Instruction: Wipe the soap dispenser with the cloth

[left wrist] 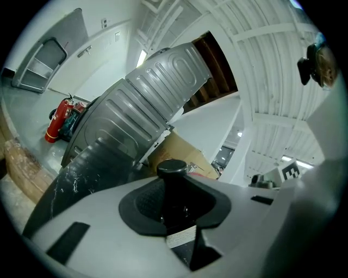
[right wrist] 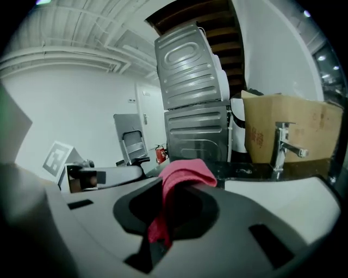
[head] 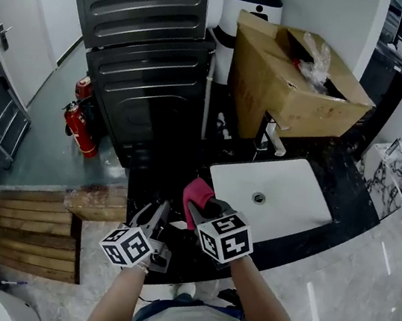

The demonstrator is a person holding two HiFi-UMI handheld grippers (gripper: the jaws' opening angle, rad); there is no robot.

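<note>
The left gripper (head: 155, 223) is clamped on the black soap dispenser (left wrist: 173, 190), above the tabletop's (head: 348, 188) near edge. Just to its right, the right gripper (head: 198, 207) pinches the pink cloth (right wrist: 184, 175). The white sink (head: 292, 208) lies further right, with open basin room.

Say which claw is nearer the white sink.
Right. The right claw holds the pink cloth beside the white sink; the left claw, holding the black soap dispenser, is farther left.

Cardboard box (head: 289, 83) behind sink (head: 295, 209)
</note>
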